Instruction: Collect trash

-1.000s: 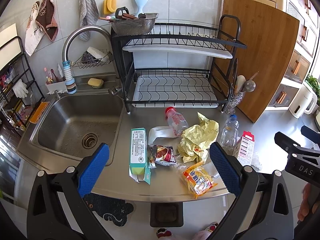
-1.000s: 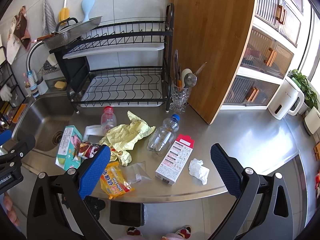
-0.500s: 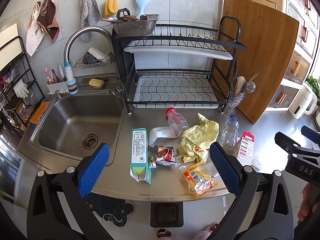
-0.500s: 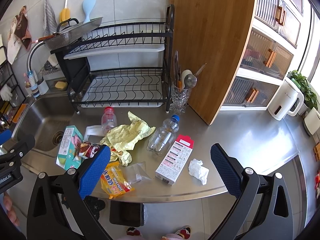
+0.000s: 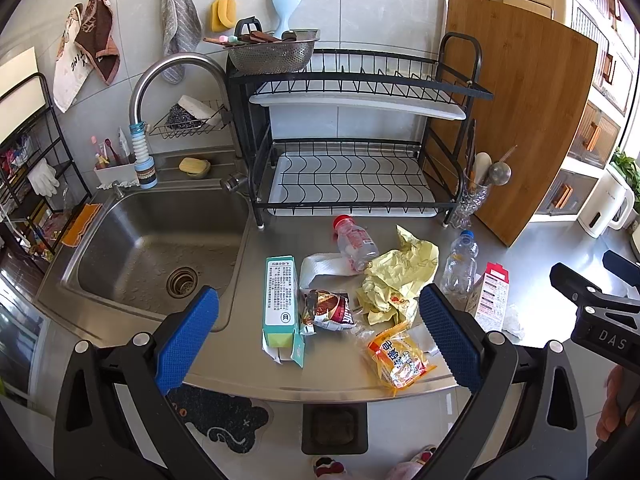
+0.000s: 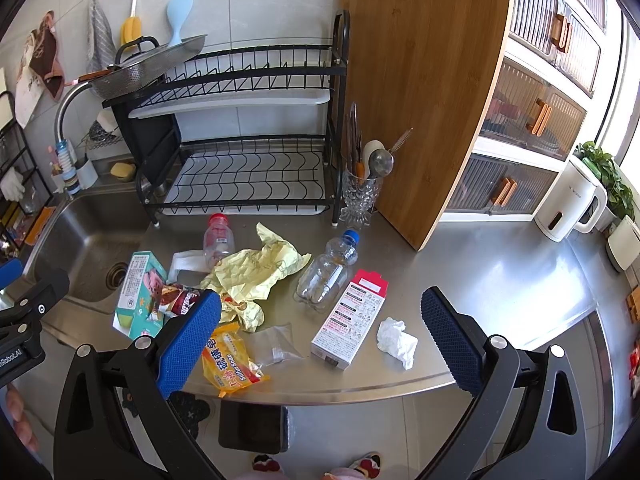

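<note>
Trash lies on the steel counter [image 6: 500, 280]: a teal carton [image 5: 280, 300], a dark snack wrapper [image 5: 330, 310], a red-capped bottle [image 5: 354, 240], crumpled yellow paper [image 5: 394, 276], a blue-capped clear bottle [image 6: 328, 268], a red-and-white box [image 6: 352, 320], a yellow soap packet [image 6: 228, 360], a clear bag [image 6: 276, 344] and a white tissue [image 6: 396, 342]. My left gripper [image 5: 320, 344] is open and empty, held in front of the counter's edge. My right gripper [image 6: 320, 344] is open and empty, also in front of the edge.
A black bin [image 6: 252, 428] stands on the floor below the counter edge. A sink [image 5: 156, 248] lies to the left. A black dish rack [image 5: 352, 152], a glass utensil holder [image 6: 360, 196], a big wooden board [image 6: 420, 100] and a white kettle [image 6: 572, 200] stand behind.
Both views have shifted only slightly; the trash has not moved and both grippers stay open.
</note>
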`<state>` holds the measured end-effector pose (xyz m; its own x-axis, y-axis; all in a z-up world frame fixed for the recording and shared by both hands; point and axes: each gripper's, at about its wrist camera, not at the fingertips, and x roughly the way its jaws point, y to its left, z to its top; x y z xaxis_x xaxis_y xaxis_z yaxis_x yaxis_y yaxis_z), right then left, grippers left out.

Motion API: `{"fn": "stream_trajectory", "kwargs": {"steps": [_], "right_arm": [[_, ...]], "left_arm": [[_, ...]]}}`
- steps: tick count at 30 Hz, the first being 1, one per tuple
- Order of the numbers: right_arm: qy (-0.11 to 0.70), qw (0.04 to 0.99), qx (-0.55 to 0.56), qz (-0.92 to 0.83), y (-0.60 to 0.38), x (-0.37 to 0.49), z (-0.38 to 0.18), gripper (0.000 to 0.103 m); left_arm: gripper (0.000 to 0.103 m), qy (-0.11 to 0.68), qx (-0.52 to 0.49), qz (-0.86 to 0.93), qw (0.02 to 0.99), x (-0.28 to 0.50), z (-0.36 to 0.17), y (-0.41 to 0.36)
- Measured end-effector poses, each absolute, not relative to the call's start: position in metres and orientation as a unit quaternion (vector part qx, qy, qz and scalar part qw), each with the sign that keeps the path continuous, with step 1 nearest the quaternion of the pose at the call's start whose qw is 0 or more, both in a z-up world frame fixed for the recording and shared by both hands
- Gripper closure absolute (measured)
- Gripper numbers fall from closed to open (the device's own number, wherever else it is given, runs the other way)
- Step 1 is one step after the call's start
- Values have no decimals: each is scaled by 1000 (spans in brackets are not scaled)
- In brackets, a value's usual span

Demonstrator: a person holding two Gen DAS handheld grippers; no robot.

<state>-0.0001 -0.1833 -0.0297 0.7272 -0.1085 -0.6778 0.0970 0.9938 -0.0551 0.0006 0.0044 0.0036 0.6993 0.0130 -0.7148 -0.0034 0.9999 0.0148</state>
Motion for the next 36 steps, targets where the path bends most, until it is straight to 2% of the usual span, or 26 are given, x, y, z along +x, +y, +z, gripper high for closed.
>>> {"fn": "stream_trajectory", "kwargs": {"steps": [21,27,31,33,36], "right_arm": [[377,925,13,-45,-207,15,-39,3],[441,894,58,-58,-257,46,-83,3],[485,863,128,-51,-284,65,-121,3],[502,852,140,-55,-287,75,-135,10],[525,839,136,-52,-281,89,-153,14]], "left_arm": [[8,398,18,3,917,13,-8,12],[8,426,33,11,904,40,-38,33],[8,451,31,12,892,59,-62,50],[8,462,27,4,886,69,-74,55],[10,481,22,-6,877,85,-90,59]]}}
